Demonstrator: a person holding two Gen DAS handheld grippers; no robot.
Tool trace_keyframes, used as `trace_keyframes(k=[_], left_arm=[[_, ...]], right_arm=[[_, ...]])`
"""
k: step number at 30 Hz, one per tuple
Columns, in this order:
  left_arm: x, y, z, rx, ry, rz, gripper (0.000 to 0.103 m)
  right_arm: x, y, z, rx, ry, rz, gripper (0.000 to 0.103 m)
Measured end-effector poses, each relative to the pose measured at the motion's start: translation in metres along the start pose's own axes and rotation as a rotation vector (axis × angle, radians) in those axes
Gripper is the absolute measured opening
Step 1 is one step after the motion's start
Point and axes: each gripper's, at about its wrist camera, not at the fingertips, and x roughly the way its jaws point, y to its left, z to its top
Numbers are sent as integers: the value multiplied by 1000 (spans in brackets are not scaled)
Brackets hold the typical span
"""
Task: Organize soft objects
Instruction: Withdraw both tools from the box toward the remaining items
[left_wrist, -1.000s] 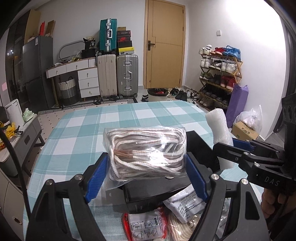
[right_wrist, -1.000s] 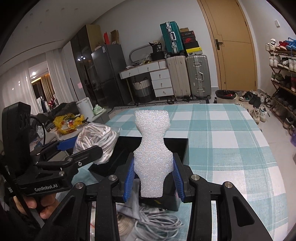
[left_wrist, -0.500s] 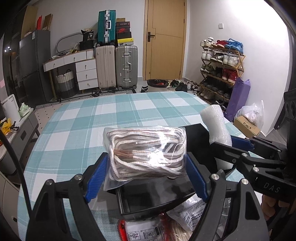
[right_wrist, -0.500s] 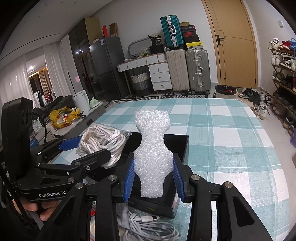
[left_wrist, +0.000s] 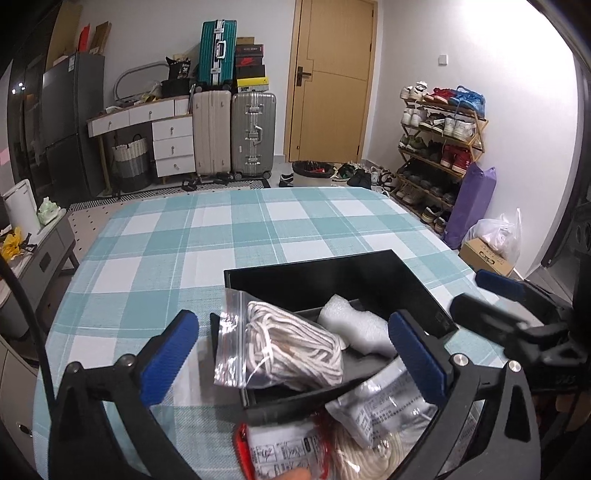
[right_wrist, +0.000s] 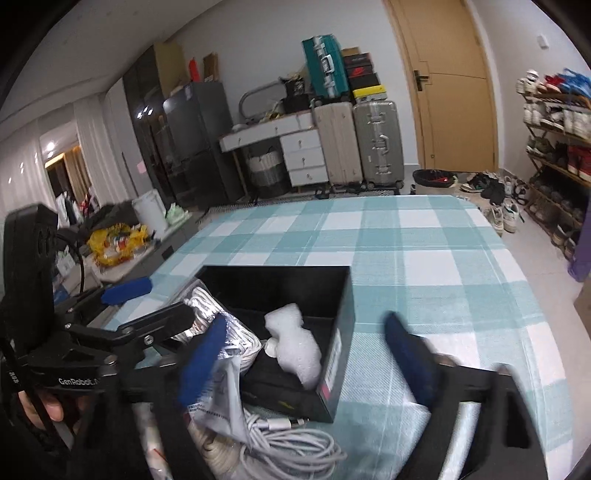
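Note:
A black open box sits on the checked tablecloth. Inside it lie a clear zip bag of white rope on the left and a piece of white foam on the right. My left gripper is open, its blue pads standing either side of the rope bag without touching it. My right gripper is open and blurred, just behind the foam. Each gripper shows in the other's view: the right one, the left one.
In front of the box lie loose packets, a red-trimmed packet, a rope coil and a white cable bundle. The tablecloth stretches beyond the box. Suitcases, a shoe rack and a door stand behind.
Both grippers opened. The rope bag and the foam dropped from the grippers into the black box, and both grippers pulled back slightly.

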Motion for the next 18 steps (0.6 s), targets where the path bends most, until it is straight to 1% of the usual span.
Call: trace_keyframes(k=[2, 7, 9, 18], left_arm=[[-8, 0, -3, 4, -5, 2, 103], [-29, -1, -11, 7, -21, 17, 103], [-39, 0, -17, 1, -27, 18, 103], [-60, 3, -45, -8, -19, 44, 103]], right_arm=[[-8, -1, -2, 6, 3, -3, 102], [-29, -1, -12, 16, 6, -5, 102], [-34, -1, -18, 19, 21, -10, 102], [-55, 13, -42, -14, 60, -24, 102]])
